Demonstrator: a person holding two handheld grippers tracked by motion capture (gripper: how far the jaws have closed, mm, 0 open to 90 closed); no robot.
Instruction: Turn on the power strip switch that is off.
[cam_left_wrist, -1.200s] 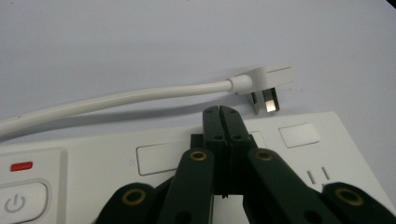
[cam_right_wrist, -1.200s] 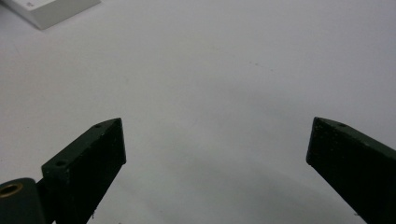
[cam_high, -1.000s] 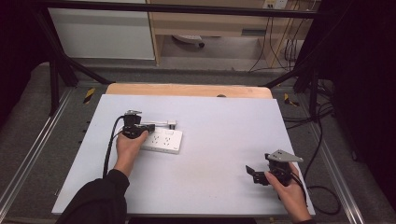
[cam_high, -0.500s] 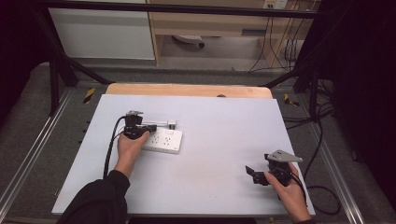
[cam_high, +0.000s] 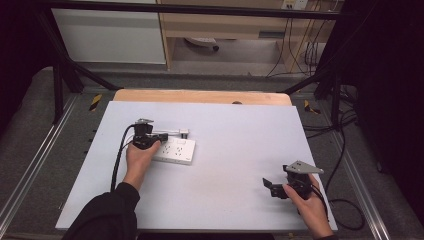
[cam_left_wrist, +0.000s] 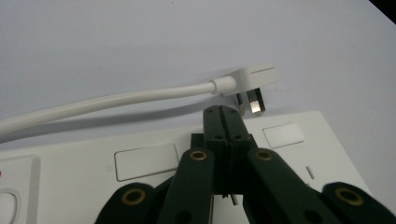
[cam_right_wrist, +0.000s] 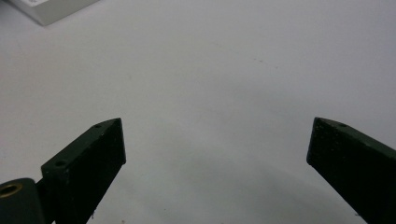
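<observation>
On power strip (cam_left_wrist: 140, 163) | left tool (cam_left_wrist: 223, 114) closed, empty | plug (cam_left_wrist: 250, 81) flat, prongs toward strip

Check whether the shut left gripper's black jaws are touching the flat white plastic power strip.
Cannot tell. In the left gripper view the left gripper, jaws shut, lies over the white power strip, beside the white plug, but no contact or gap shows plainly.

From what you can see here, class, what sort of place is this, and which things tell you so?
Probably a lab or workshop set up for recording. A white table stands inside a dark metal frame, loose cables trail on the floor behind, and a person works a power strip with a handheld gripper.
</observation>
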